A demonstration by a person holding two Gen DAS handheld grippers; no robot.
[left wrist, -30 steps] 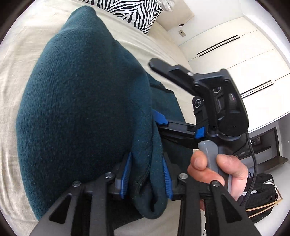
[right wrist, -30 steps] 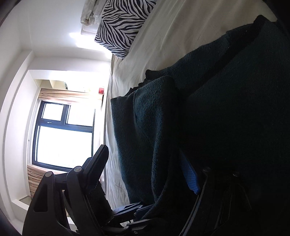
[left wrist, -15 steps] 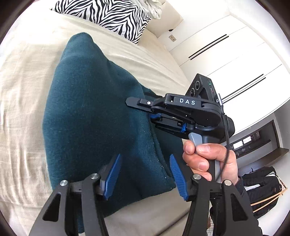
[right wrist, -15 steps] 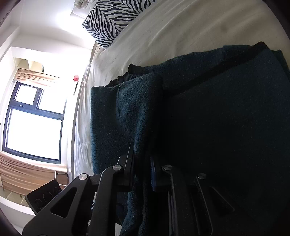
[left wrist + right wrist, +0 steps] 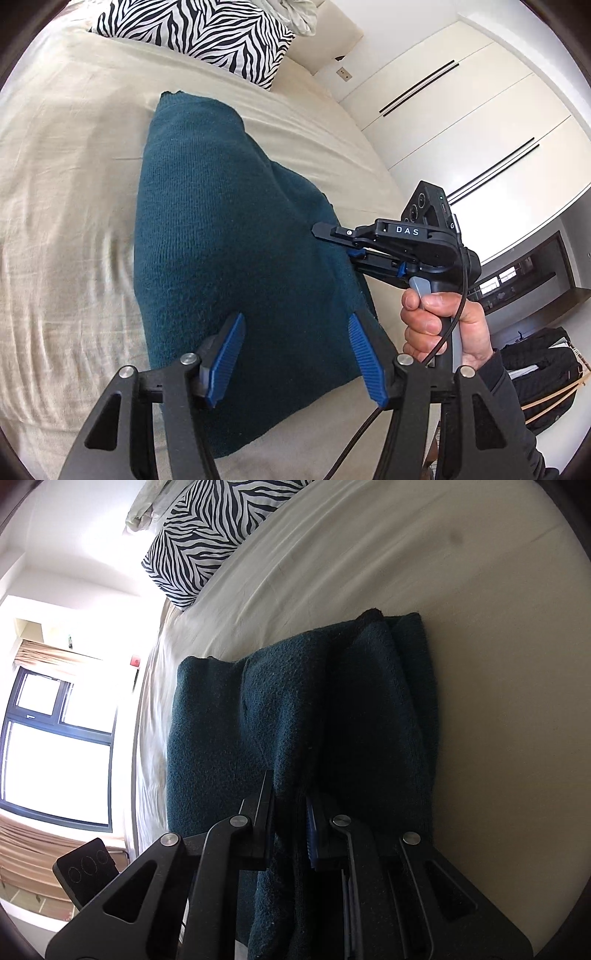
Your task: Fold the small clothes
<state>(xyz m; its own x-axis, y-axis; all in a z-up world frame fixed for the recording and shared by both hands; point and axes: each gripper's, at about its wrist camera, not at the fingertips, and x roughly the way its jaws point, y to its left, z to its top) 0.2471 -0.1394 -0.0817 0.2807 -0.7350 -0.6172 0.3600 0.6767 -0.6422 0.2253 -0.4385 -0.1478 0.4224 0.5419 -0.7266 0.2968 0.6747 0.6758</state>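
A dark teal knit garment (image 5: 229, 236) lies folded on the beige bed sheet (image 5: 66, 155). My left gripper (image 5: 295, 354) is open and empty, its blue pads (image 5: 225, 354) just above the garment's near edge. My right gripper (image 5: 347, 245) shows at the garment's right edge in the left wrist view, held by a hand. In the right wrist view my right gripper (image 5: 291, 812) is shut on a fold of the garment (image 5: 295, 709), with cloth pinched between the fingers.
A zebra-print pillow (image 5: 207, 33) lies at the head of the bed and also shows in the right wrist view (image 5: 207, 531). White wardrobe doors (image 5: 480, 122) stand to the right. A black bag (image 5: 535, 380) lies on the floor. A window (image 5: 55, 746) is to the left.
My left gripper let go of the garment, opened and drew back. The garment settled flat on the bed. My right gripper stayed shut on its edge and lowered toward the sheet.
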